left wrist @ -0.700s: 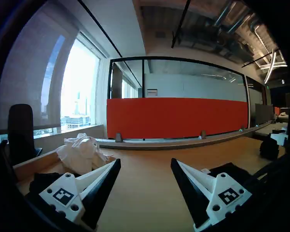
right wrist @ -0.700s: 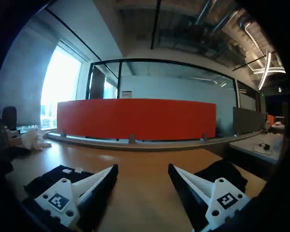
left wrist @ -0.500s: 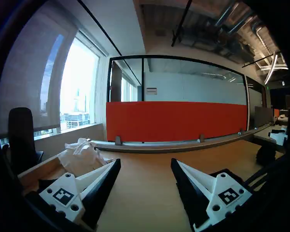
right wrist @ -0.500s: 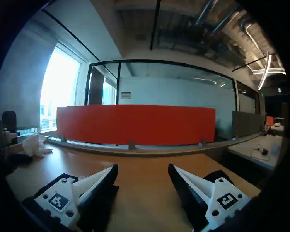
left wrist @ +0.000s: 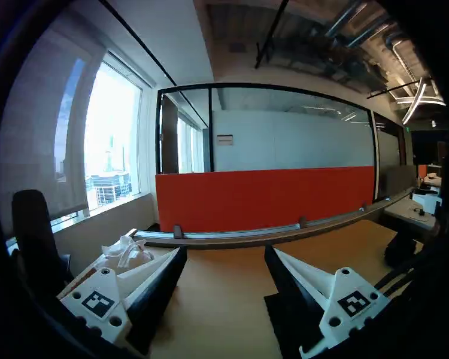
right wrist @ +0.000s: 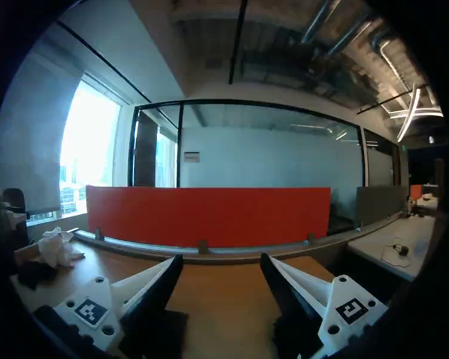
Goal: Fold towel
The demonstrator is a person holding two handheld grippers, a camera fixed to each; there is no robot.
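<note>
One dark towel (right wrist: 175, 330) lies on wooden desk (right wrist: 224, 299) facing orange partition (right wrist: 206, 215).

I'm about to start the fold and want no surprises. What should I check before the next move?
1. Left gripper open: ok, fingers apart, nothing between them.
2. Right gripper open: ok, likewise empty.
3. Dark cloth within reach: ok, it lies on the desk beneath the fingers.
4. Cloth's corners located: cannot tell, the fingers hide them.
5. Crumpled white cloth out of the way: ok, far off to the left in the right gripper view.
</note>
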